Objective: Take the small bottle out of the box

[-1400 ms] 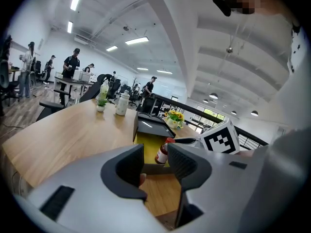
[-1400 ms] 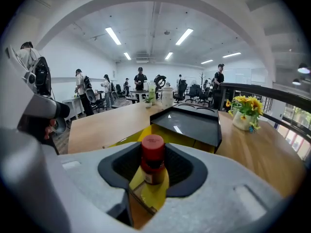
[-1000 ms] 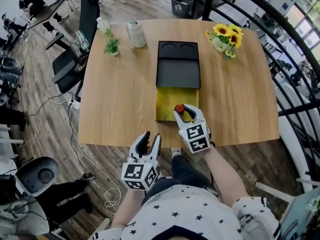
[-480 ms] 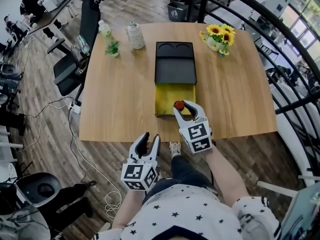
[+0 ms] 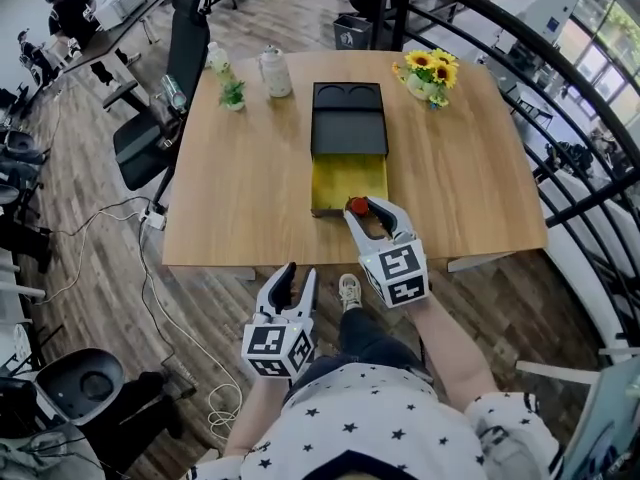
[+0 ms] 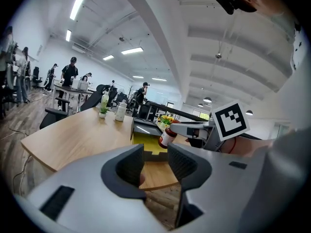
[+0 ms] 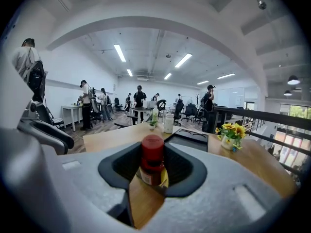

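Note:
The small bottle (image 5: 358,206) has a red cap and a pale label. My right gripper (image 5: 372,213) is shut on it, holding it just above the front right corner of the open box (image 5: 340,183). The box has a yellow inside and a black lid (image 5: 348,118) lying open behind it. In the right gripper view the bottle (image 7: 152,164) stands upright between the jaws. The left gripper view shows the bottle (image 6: 167,135) tilted in the air over the box. My left gripper (image 5: 295,280) hangs below the table's near edge, open, with nothing in it.
On the wooden table (image 5: 250,188) stand a vase of sunflowers (image 5: 425,73) at the far right, and a white jar (image 5: 274,71), a small plant (image 5: 233,93) and a pale bottle (image 5: 216,56) at the far left. A black chair (image 5: 170,88) stands at the left, a railing (image 5: 560,118) at the right.
My right gripper has risen a little with the bottle held in it. The head view has drifted, so the table sits higher in the frame. The left gripper has stayed put.

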Motion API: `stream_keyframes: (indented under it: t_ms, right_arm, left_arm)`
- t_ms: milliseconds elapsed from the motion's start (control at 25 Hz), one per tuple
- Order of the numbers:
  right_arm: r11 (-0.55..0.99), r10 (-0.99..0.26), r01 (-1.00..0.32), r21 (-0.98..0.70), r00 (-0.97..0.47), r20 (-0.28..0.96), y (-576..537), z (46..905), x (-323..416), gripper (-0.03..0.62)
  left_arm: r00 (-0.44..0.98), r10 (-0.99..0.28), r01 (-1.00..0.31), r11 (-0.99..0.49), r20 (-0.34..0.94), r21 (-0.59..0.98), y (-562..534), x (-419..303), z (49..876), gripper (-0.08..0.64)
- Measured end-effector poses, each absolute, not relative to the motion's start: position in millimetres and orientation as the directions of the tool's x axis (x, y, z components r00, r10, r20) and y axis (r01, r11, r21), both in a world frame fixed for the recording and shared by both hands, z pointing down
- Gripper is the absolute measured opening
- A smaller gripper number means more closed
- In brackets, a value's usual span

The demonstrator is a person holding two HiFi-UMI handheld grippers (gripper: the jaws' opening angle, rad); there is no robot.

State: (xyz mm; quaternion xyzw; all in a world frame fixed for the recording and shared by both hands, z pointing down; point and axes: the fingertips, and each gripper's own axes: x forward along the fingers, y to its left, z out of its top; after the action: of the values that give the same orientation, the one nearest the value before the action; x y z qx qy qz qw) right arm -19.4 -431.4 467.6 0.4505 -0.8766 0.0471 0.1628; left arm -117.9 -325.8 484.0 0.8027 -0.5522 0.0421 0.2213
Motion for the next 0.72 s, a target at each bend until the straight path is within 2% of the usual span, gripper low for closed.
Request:
stream_keyframes:
  t_ms: [720]
  right_arm:
    - [0.596,-0.78,-0.8,0.068,-0.556,0.286,-292,441,-22,0.141]
  left_arm:
    - [0.378,-0.893,-0.91,-0.311,0.242,0.274,-220,-126,462,0.143]
